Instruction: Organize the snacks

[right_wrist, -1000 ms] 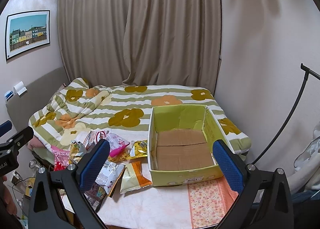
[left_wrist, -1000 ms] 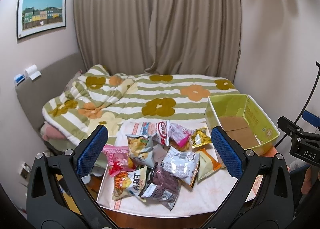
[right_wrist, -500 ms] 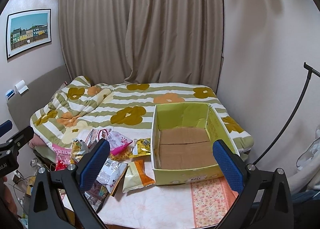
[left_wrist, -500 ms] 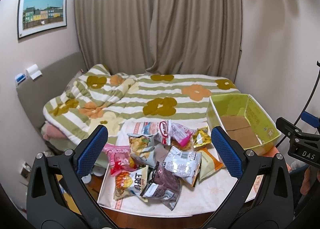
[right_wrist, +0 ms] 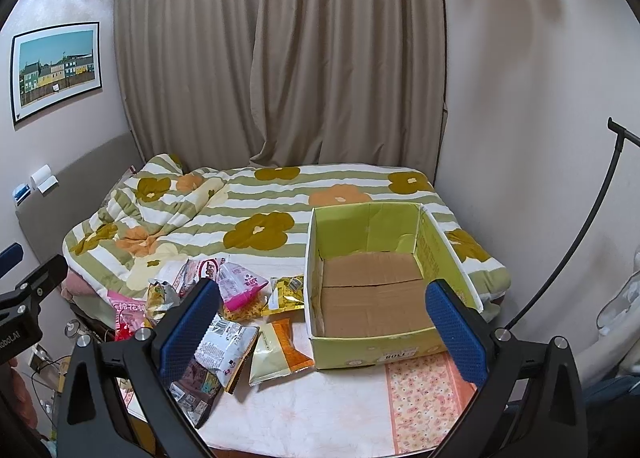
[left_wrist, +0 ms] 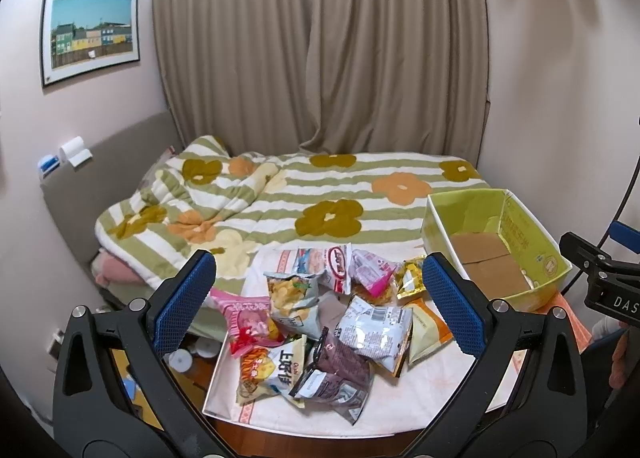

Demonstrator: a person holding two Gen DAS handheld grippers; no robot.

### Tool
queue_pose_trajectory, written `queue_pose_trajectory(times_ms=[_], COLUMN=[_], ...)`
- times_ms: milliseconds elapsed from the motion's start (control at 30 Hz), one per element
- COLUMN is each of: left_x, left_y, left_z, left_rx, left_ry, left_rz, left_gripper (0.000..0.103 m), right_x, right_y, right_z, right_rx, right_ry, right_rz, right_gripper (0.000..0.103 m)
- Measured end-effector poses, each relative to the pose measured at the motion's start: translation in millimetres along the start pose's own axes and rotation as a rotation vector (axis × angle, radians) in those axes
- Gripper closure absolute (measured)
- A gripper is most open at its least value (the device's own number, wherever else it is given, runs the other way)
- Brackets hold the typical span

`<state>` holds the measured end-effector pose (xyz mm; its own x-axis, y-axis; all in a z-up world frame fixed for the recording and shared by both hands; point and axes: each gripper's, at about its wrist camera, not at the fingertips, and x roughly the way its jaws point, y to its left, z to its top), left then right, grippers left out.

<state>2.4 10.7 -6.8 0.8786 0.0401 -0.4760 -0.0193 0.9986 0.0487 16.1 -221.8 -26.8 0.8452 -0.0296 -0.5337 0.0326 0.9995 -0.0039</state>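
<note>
Up close: left gripper (left_wrist: 318, 300) spread wide, blue pads (left_wrist: 182, 300) apart, nothing between them, hovering over the snack pile (left_wrist: 320, 322). Same for the right gripper (right_wrist: 322, 328), wide open and holding nothing, parked above the near edge of the box (right_wrist: 384, 354). Snacks heaped on a pale cloth-covered table (right_wrist: 304, 414), left of the green cardboard box, all still outside it; box open-topped with only its bare brown cardboard floor showing. Orange-and-cream packet (right_wrist: 280, 350) just beside the box's near-left corner, white packet with a barcode (left_wrist: 376, 330) on top of a dark purple one (left_wrist: 336, 378). Pink floral strip of cloth (right_wrist: 428, 402) along the table's right side. Readable bits: "DAS" on the other gripper's body at the right edge of the left view, "obotAI" cut off at the left edge of the right view, some print on the box front too small and upside down to make out. Packet lettering mostly too crumpled to read. Further back, bed with a green-striped flower quilt (left_wrist: 320, 194), grey headboard (left_wrist: 100, 178), beige curtains (left_wrist: 320, 50), framed picture of colourful houses (left_wrist: 90, 34) on the left wall. Black curved stand (right_wrist: 580, 226) on the right, its foot out of frame.
</note>
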Motion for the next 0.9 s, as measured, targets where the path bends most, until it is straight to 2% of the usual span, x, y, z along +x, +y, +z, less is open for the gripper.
queue_pose_trajectory(times_ms=[267, 600, 900], left_x=[0.6, 4.2, 3.0], left_y=[-2.4, 1.1, 0.9], left_z=[0.0, -0.7, -1.3], left_rx=[0.0, -0.03, -0.033], left_ry=[0.007, 0.044, 0.047], left_rz=[0.003, -0.051, -0.053], left_gripper=[0.0, 0.0, 0.0], right_x=[0.6, 0.2, 0.5], right_y=[-2.2, -2.7, -3.4], right_z=[0.3, 0.4, 0.9], right_rx=[0.001, 0.0, 0.002], right_ry=[0.002, 0.004, 0.006], right_rz=[0.002, 0.003, 0.003], right_gripper=[0.001, 0.001, 0.001])
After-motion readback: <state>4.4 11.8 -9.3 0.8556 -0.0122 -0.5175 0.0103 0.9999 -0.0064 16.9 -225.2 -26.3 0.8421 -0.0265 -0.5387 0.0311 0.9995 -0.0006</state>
